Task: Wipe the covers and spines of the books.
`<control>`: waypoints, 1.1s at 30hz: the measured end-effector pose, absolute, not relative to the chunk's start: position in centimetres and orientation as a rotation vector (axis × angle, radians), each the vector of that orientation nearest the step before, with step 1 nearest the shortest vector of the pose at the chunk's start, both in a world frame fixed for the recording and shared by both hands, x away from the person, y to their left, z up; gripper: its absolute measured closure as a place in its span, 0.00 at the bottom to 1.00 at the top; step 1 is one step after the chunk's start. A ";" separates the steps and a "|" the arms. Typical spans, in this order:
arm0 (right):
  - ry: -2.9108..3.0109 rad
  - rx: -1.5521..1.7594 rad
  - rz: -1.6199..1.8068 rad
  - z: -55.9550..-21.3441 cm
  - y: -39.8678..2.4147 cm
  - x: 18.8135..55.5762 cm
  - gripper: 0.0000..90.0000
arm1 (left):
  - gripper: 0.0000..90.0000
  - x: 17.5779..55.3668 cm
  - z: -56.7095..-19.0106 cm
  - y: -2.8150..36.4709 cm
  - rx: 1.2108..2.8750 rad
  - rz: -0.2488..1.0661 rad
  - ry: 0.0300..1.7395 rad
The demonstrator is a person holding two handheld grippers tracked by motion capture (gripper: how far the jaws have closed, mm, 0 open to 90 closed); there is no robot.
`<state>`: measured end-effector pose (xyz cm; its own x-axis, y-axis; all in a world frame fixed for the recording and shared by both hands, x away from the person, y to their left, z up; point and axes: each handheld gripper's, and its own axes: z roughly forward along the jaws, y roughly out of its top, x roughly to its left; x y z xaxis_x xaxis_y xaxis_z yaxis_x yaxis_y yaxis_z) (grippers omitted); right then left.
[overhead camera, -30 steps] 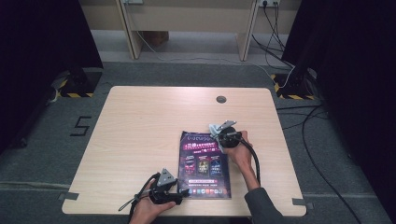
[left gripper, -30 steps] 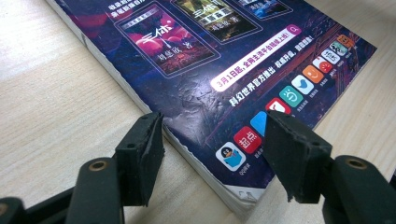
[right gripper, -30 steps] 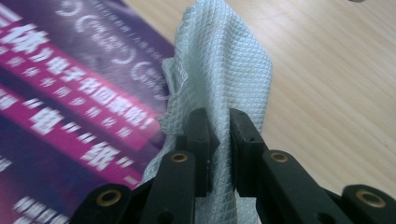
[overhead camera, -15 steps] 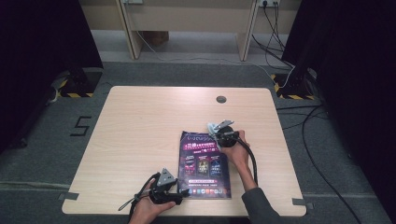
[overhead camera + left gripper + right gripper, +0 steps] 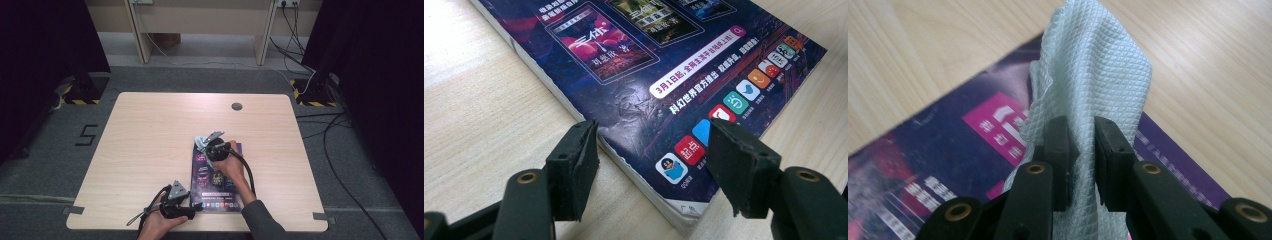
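1. Right gripper (image 5: 1080, 150) – clamped on a pale blue cloth (image 5: 1093, 75), over the far left corner of the magazine (image 5: 217, 175).
2. Left gripper (image 5: 651, 160) – jaws apart, astride the magazine's near left corner.
3. Magazine flat on the table (image 5: 150, 130), near middle.

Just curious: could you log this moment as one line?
right gripper: jaws shut on cloth, wiping magazine | left gripper: open at magazine corner

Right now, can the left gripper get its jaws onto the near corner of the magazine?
Probably yes. The left gripper has its jaws standing apart on either side of the near corner of the magazine, with nothing between. The right gripper, shut on the cloth, is over the far end.
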<state>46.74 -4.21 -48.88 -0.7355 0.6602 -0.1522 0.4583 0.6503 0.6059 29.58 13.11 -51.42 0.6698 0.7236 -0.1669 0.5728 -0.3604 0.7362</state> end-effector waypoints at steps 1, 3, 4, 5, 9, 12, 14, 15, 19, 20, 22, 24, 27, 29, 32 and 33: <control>2.515 0.872 0.780 -48.9 -3.9 46.8 0.87 | 0.41 29.6 -51.4 13.1 2.070 0.236 0.998; 2.529 0.867 0.789 -48.8 -3.3 46.7 0.87 | 0.41 29.6 -51.4 13.1 2.070 0.235 0.998; 2.536 0.855 0.789 -48.8 -3.1 46.7 0.87 | 0.41 29.6 -51.4 13.1 2.070 0.235 0.998; 2.543 0.845 0.787 -48.8 -2.8 46.6 0.86 | 0.41 29.6 -51.4 13.1 2.070 0.236 0.998; 2.561 0.826 0.794 -48.8 -2.1 46.2 0.86 | 0.41 29.6 -51.4 13.1 2.070 0.236 0.998; 2.589 0.789 0.818 -48.8 -1.7 45.8 0.86 | 0.41 29.6 -51.4 13.1 2.070 0.235 0.998; 2.603 0.755 0.830 -48.9 -1.4 45.4 0.86 | 0.41 29.6 -51.4 13.1 2.070 0.236 0.998; 2.609 0.760 0.836 -48.9 -1.2 45.1 0.86 | 0.41 29.6 -51.4 13.1 2.070 0.236 0.997; 2.620 0.709 0.835 -48.9 -1.3 44.9 0.86 | 0.41 29.6 -51.4 13.1 2.069 0.236 0.997; 2.620 0.715 0.847 -48.9 -1.3 45.0 0.86 | 0.41 29.6 -51.4 13.1 2.069 0.236 0.997; 2.630 0.726 0.848 -48.9 -1.5 45.1 0.86 | 0.41 29.6 -51.4 13.1 2.069 0.236 0.997; 2.624 0.738 0.848 -48.9 -1.7 45.3 0.85 | 0.41 29.6 -51.4 13.1 2.068 0.236 0.996; 2.611 0.765 0.829 -48.8 -2.5 45.7 0.85 | 0.41 29.6 -51.4 13.1 2.068 0.236 0.995; 2.597 0.792 0.815 -48.8 -3.6 46.1 0.85 | 0.41 29.6 -51.4 13.1 2.068 0.236 0.995; 2.569 0.849 0.792 -48.7 -5.4 46.6 0.85 | 0.41 29.6 -51.5 13.2 2.067 0.237 0.994; 2.555 0.883 0.791 -48.7 -6.1 46.7 0.85 | 0.41 29.6 -51.5 13.2 2.068 0.237 0.993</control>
<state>46.70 -6.07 -48.71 -0.7563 0.6435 -0.1178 0.4645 0.6550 0.5960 29.58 13.15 -51.45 0.6723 0.7214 -0.1659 0.5693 -0.3607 0.7388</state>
